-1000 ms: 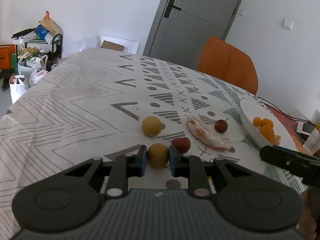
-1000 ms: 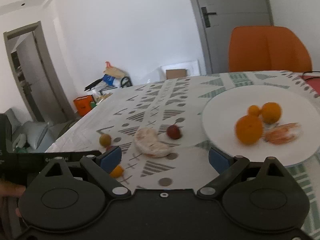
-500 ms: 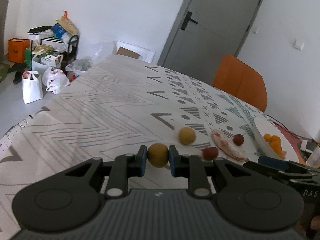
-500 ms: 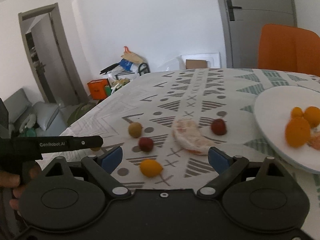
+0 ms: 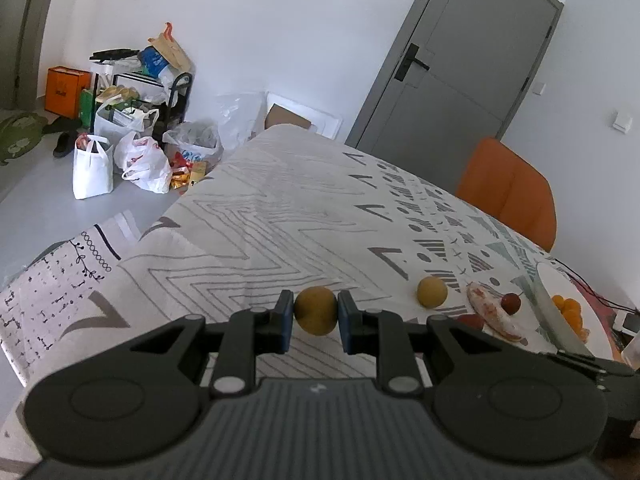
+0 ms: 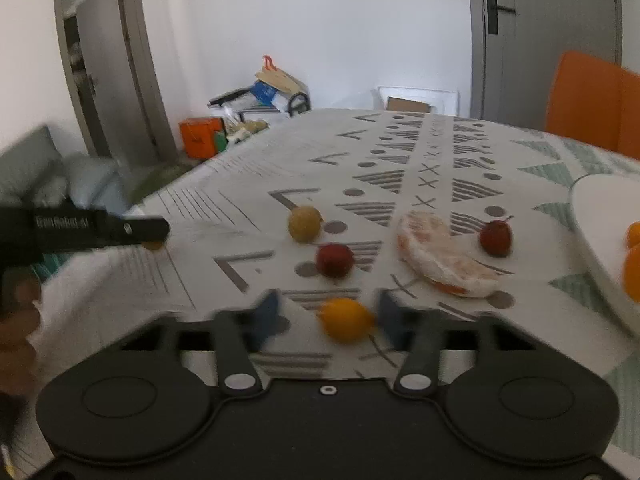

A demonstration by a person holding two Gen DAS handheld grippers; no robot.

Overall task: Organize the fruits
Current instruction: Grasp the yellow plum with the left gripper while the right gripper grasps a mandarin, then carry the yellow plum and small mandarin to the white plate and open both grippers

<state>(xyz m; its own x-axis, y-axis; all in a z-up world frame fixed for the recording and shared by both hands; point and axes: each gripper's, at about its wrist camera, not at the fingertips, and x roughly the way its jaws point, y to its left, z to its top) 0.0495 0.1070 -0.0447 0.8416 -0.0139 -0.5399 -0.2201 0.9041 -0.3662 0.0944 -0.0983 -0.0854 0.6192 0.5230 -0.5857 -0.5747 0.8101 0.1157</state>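
My left gripper (image 5: 312,320) is shut on a round yellow-brown fruit (image 5: 315,311), held above the patterned tablecloth (image 5: 280,216) near its left side. The jaws of my right gripper (image 6: 328,316) are closing around a small orange-yellow fruit (image 6: 347,319) that lies on the cloth. A gap still shows on the fruit's left. Beyond it lie another yellow-brown fruit (image 6: 304,223), a red fruit (image 6: 335,260), a peeled citrus piece (image 6: 440,256) and a stemmed red fruit (image 6: 496,237). A white plate (image 6: 592,216) at the right holds oranges (image 6: 634,272).
An orange chair (image 5: 508,196) stands at the table's far right side. Shopping bags (image 5: 120,160) and a cluttered rack (image 5: 136,80) sit on the floor past the table's left edge. A grey door (image 5: 460,60) is behind. A hand (image 6: 16,320) holds the left gripper.
My left gripper has carried its fruit leftward, away from the other fruits. My right gripper has swung left from the plate to the small orange-yellow fruit, and its jaws have narrowed around it.
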